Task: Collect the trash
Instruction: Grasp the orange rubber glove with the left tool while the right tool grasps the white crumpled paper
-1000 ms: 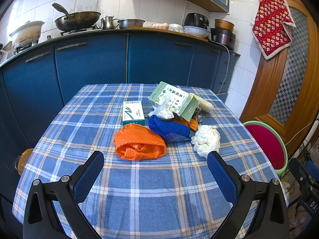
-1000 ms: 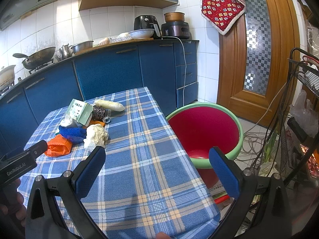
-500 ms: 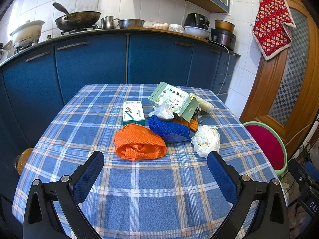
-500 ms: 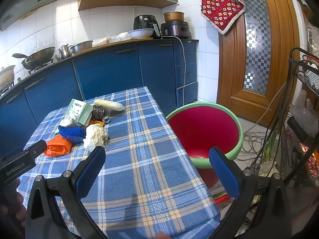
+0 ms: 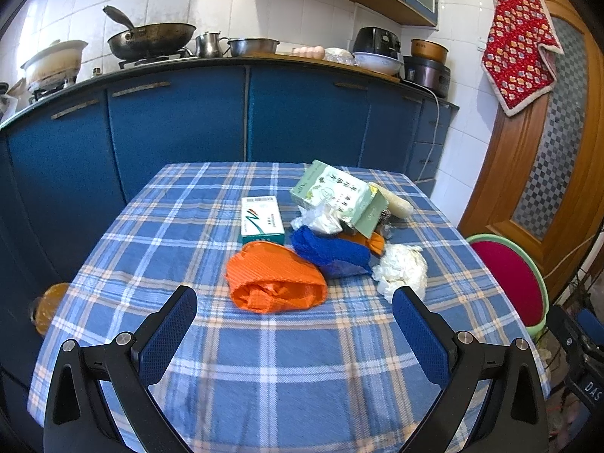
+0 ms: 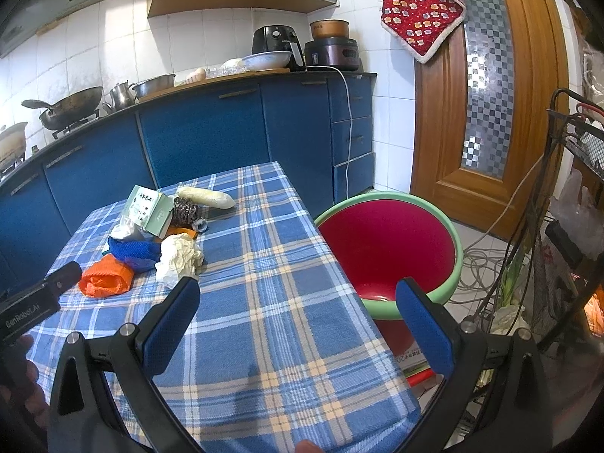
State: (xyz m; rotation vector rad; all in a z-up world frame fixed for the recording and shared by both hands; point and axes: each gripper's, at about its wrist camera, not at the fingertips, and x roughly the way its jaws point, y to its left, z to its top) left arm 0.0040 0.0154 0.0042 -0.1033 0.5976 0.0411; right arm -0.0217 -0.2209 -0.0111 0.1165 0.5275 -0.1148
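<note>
Nothing has moved: our left tongs (image 5: 294,315) and right tongs (image 6: 298,302) stay wide, empty; "GenRobot.AI" marks the left tool's body (image 6: 26,307) above the worktop (image 6: 264,302).

Your right tool (image 6: 298,305) hangs over the near edge of the plaid-covered counter (image 6: 271,302), its blue-padded fingers (image 6: 171,324) spread wide with nothing between them. Off to your left lies the litter: an orange mesh bag (image 6: 105,276), a blue mesh bag (image 6: 132,250) touching it, a crumpled white tissue (image 6: 179,258) just beside those, a green carton (image 6: 148,209), a steel scourer (image 6: 184,210) and a pale roll (image 6: 205,197) behind. A red basin with a green rim (image 6: 389,253) sits just past the counter's right edge. Your left tool (image 6: 37,298) pokes in at far left
</note>
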